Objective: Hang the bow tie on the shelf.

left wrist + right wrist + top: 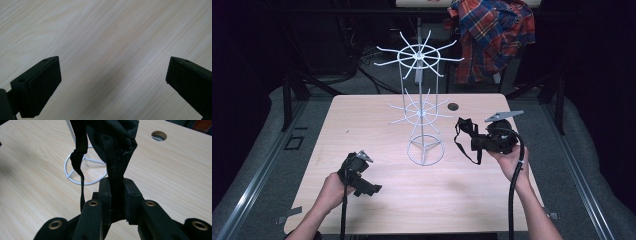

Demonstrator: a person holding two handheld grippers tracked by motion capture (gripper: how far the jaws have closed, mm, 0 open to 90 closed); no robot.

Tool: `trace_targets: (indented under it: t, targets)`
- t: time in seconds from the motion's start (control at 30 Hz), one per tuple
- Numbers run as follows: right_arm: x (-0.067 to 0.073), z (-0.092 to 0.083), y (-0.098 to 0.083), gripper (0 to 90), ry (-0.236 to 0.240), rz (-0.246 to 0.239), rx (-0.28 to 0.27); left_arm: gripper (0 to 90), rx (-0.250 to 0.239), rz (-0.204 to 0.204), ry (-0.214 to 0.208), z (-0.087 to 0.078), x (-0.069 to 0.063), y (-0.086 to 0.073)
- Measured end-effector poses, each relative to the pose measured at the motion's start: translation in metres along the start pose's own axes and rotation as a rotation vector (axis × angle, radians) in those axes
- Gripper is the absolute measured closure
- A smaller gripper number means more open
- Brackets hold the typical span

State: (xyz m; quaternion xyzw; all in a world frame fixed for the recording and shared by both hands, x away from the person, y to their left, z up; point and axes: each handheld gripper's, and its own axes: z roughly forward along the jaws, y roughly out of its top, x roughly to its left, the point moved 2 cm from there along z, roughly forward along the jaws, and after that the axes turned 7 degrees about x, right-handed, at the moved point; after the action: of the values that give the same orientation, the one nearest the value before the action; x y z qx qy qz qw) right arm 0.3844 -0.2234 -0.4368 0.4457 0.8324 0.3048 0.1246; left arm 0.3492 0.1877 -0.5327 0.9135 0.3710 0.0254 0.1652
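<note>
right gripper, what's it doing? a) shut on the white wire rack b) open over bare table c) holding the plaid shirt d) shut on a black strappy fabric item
d: in the right gripper view the right gripper has its jaws closed on the black fabric item, whose strap dangles beside the white wire rack.

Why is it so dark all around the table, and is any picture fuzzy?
High view: light falls on the table, the room behind stays black. Left gripper view: sharp wood grain, soft shadow. Right gripper view: the black fabric up close looks blurry.
</note>
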Motion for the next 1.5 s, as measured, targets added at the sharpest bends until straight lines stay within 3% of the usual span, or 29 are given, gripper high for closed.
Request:
trace_targets:
  t: [0.37,1.13,1.5]
  targets:
    - [0.005,0.0,0.01,78.4,0.013,-0.022,-0.015,0.1,0.003,0.001,-0.009,0.0,0.0,-0.001]
    - [-0.008,0.004,0.018,78.2,-0.008,0.045,-0.012,0.1,0.015,0.01,-0.015,0.002,0.0,-0.001]
    - [-0.006,0.006,0.024,78.1,0.021,0.033,-0.02,0.1,0.014,0.011,-0.014,0.002,0.0,-0.001]
